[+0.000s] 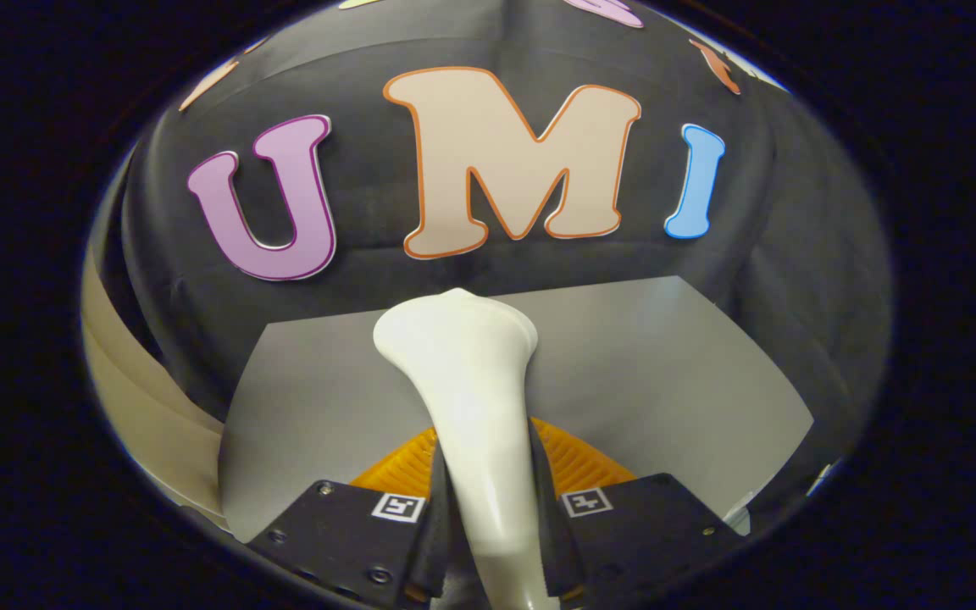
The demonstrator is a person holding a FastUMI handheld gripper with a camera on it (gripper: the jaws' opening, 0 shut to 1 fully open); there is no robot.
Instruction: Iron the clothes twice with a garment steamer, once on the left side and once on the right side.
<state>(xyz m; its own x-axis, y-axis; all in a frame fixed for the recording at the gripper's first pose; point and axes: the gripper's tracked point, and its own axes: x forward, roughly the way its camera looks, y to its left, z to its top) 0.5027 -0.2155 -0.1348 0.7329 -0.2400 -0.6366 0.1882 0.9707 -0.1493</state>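
A white garment steamer (475, 398) stands up between my two black fingers (441, 525), its narrow handle pinched by both and its wide head flaring out beyond them. My gripper (492, 542) is shut on that handle. Below and behind the handle lies an orange ribbed piece of clothing (577, 462), partly hidden by the steamer and by my fingers. It rests on a grey table top (657, 364).
The grey table runs back to the black cloth wall (369, 280). A curved beige strip (132, 390) hangs or stands beside the table's far side from the steamer. The table's corner (801, 415) lies off beyond the other finger.
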